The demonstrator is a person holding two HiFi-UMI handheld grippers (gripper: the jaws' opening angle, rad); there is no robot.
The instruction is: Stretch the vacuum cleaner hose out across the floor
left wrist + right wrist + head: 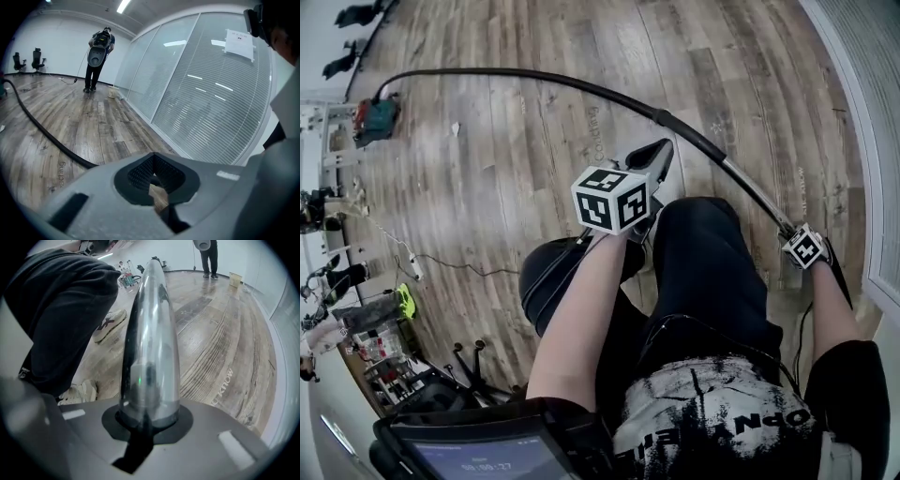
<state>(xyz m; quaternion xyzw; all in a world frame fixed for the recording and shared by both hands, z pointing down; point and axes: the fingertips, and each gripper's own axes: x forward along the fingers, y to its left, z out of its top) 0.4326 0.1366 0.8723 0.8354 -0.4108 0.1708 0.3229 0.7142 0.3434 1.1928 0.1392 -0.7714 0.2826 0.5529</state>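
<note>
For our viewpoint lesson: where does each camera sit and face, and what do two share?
Head view: head-mounted, steeply down at floor; arms, legs, left gripper, right gripper.
Left gripper view: along its shut jaws, across floor toward blinds.
Right gripper view: along the clamped metal tube; leg, shoe.
Shared: hose, in head and left views.

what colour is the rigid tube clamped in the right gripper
Shiny silver; the rigid metal tube shows best in the right gripper view.

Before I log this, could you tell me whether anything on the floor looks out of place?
The black hose bows in a wide arc across the wooden floor rather than lying straight, and a small white scrap lies near it.
</note>
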